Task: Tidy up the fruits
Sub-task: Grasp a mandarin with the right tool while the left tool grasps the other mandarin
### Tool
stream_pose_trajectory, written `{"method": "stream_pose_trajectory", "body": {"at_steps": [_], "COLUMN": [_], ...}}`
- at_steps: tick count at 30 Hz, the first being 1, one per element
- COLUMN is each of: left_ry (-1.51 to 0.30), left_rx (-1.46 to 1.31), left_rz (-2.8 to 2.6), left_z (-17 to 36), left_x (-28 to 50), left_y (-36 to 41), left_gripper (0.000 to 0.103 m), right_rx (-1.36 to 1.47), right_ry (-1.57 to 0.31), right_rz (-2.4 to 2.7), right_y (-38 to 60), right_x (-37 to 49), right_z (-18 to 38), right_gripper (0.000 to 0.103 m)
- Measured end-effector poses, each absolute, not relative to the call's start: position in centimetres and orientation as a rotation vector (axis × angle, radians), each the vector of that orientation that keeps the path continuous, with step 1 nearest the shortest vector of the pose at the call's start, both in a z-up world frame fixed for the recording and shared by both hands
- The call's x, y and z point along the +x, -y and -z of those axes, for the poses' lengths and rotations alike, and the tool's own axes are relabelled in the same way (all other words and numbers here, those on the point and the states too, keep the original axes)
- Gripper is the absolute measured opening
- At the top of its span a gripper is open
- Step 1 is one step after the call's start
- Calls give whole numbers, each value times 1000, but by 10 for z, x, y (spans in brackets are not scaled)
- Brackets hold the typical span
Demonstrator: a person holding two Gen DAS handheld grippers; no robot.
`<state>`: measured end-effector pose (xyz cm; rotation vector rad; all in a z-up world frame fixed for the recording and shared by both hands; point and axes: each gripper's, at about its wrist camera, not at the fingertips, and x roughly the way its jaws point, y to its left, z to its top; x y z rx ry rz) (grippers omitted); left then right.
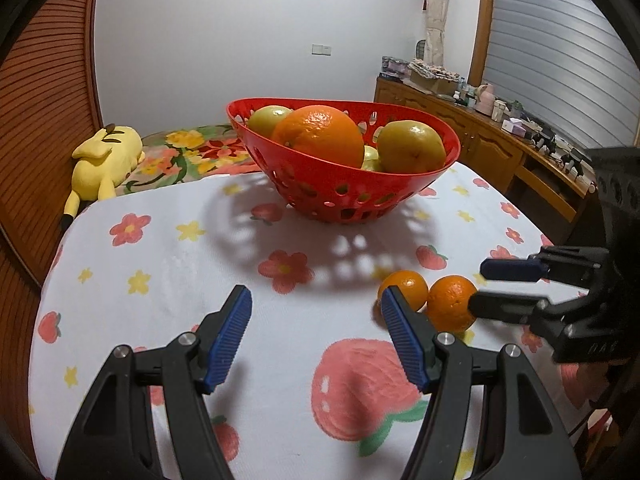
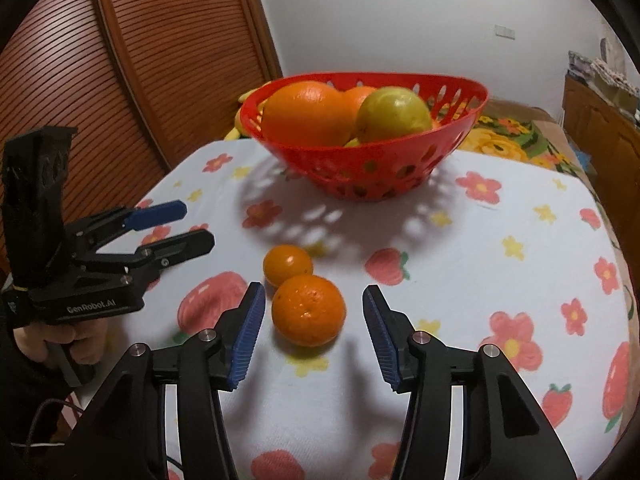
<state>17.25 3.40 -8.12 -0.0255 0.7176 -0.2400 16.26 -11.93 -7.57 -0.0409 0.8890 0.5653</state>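
oranges: two loose ones, near orange (image 2: pixel 308 310) touching far orange (image 2: pixel 287 265), lie mid-table before the red basket (image 2: pixel 460 136); right gripper (image 2: pixel 314 328) jaws released, straddling the near one for pickup; left gripper (image 1: pixel 316 340) released, empty.

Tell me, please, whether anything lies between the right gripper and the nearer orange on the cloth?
Nothing visible does. The right gripper is open, with the nearer orange just ahead between its fingertips; the smaller orange sits behind it.
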Motion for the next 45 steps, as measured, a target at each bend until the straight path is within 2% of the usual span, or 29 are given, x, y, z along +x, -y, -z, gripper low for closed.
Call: {"method": "stream_pose_trajectory", "body": {"at_steps": [15,17,41,45], "left_ry": [-739,-742,-823,-839], "left_rx": [-10,-6,21,14], "left_rz": [241,244,347,355], "left_z": [85,85,92,96], "left_x": [176,176,199,204], "left_y": [-29,-25,27,27], "left_gripper": [67,67,67,61], "right_rx": [-32,-32,6,12], "right_ry": [-943,-937,-873,-873], "right_rz": [-575,-568,-469,-468], "right_y": [109,111,171,172], "right_x": [169,169,156,156], "right_z": [98,99,85,85], "right_gripper": [54,47,47,47]}}
